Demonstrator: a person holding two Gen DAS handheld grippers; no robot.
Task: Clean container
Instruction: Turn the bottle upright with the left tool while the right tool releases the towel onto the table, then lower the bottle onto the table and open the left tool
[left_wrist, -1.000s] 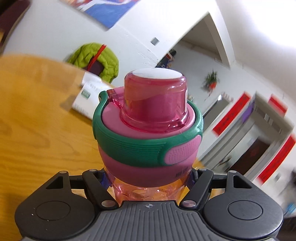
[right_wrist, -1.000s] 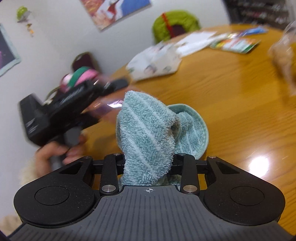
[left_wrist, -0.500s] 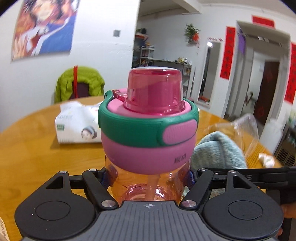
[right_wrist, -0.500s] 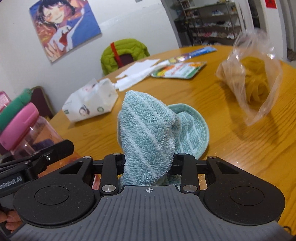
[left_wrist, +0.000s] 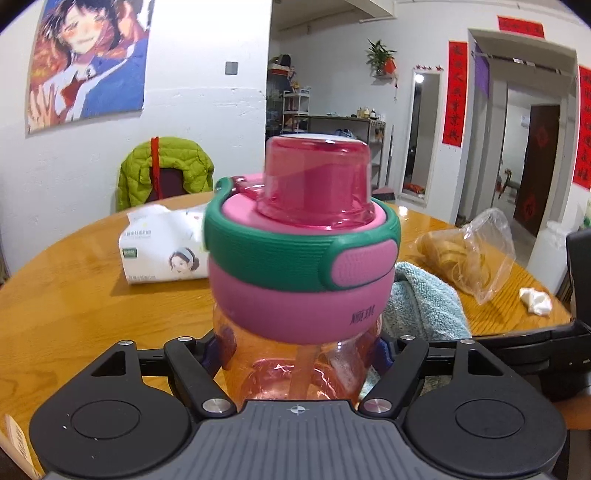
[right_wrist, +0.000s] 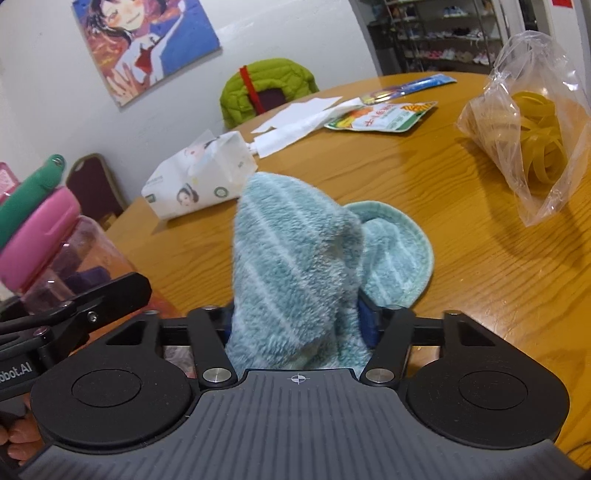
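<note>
Since a second ago the left gripper has levelled out, clamping the pink water bottle upright. The teal cloth, pinched in the right gripper, now sits at the bottle's 3 o'clock, probably ready for wiping. The table has bare room ahead; the rubber-band bag lies at 1 o'clock.

Bottle is showing a clear pink body, pink lid, green band and translucent magenta cap. Cloth is showing teal fleece with pale stripes. Table is showing amber wood grain.
</note>
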